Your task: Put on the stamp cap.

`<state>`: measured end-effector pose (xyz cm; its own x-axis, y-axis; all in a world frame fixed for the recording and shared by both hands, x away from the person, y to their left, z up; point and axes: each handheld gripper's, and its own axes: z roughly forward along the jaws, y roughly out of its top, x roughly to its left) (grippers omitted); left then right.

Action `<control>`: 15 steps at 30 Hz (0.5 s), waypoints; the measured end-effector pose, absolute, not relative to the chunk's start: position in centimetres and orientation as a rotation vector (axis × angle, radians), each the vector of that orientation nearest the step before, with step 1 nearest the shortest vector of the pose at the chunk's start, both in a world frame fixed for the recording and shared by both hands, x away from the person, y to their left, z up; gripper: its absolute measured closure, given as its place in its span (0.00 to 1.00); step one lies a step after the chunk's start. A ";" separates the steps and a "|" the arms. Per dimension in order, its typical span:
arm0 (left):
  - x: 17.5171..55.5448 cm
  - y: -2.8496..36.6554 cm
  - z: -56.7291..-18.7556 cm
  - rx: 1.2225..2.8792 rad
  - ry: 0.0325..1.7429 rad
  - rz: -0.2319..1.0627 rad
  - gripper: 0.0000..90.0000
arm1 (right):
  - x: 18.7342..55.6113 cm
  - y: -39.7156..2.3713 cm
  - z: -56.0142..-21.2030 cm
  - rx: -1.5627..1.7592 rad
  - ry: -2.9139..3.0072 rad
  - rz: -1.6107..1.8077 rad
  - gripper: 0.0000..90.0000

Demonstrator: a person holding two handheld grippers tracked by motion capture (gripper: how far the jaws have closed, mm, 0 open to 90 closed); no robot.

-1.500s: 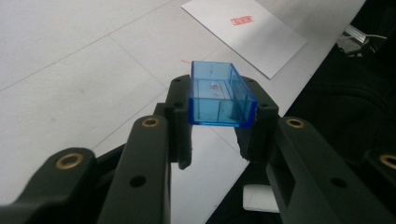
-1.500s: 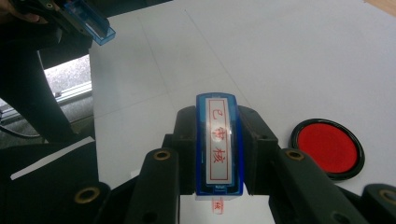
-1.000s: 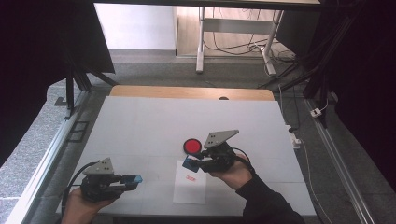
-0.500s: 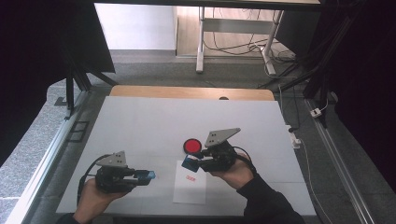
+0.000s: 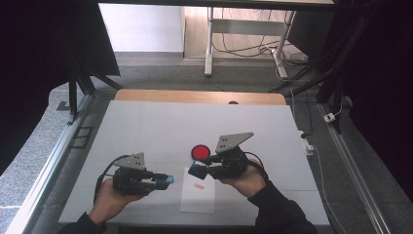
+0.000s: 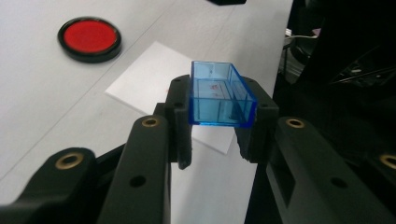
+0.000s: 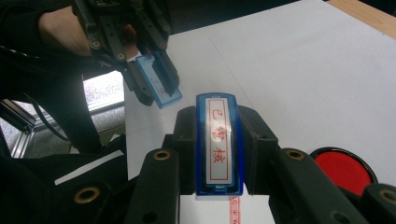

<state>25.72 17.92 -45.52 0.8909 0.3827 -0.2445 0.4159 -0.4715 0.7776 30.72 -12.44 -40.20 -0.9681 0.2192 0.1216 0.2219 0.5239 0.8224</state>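
My left gripper point(image 5: 163, 182) is shut on a clear blue box-shaped cap point(image 6: 220, 95), its open side up, held low over the table left of the white paper point(image 5: 197, 200). My right gripper point(image 5: 198, 170) is shut on a blue stamp point(image 7: 218, 142) whose face carries red characters. It hovers over the paper's upper left corner. In the right gripper view the left gripper point(image 7: 154, 88) and its cap point(image 7: 158, 91) sit just ahead of the stamp. A red stamped mark point(image 5: 198, 186) lies on the paper. A round red ink pad point(image 5: 199, 151) with a black rim rests just beyond the right gripper.
The white tabletop point(image 5: 160, 126) stretches away behind the grippers to a wooden strip point(image 5: 195, 96) at its far edge. A metal rail point(image 5: 48, 165) runs along the left side. Cables and a small white box point(image 5: 308, 145) lie off the right edge.
My left gripper has moved right and forward with the blue cap, closing in on the paper and the stamp. The right gripper has stayed nearly still.
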 end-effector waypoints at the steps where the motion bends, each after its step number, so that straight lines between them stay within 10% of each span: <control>1: 25.9 17.7 -45.5 2.110 0.566 -0.052 0.76 | 30.7 -12.4 -40.1 -0.395 -2.738 -1.484 0.79; 15: 28.3 14.7 -45.8 2.115 0.412 -0.139 0.77 | 30.2 -12.5 -39.2 -0.320 -2.701 -1.530 0.79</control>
